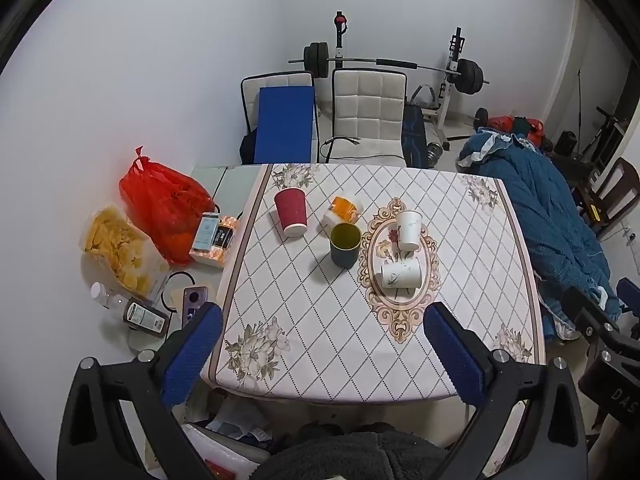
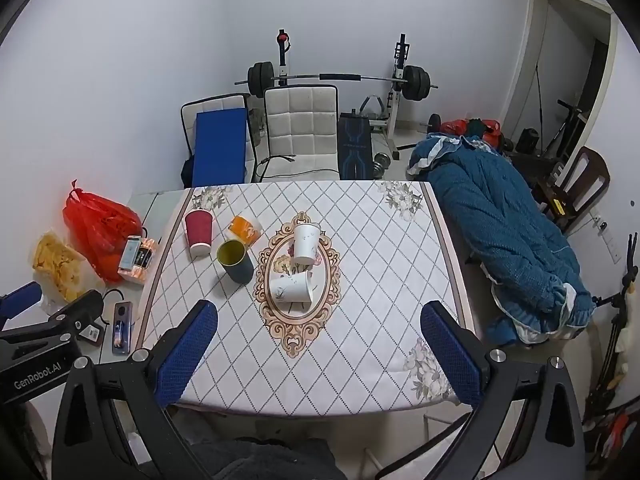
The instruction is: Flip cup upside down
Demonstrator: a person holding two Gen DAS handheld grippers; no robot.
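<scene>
From the left wrist, the left gripper hung spread and empty above the counter, well short of the upright green cup crowded by an orange cup. From the right wrist, the right gripper gaped too; a careless reach risked toppling the neighbouring white cup.

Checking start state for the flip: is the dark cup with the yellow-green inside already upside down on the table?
No. The dark cup stands upright with its open mouth facing up.
</scene>
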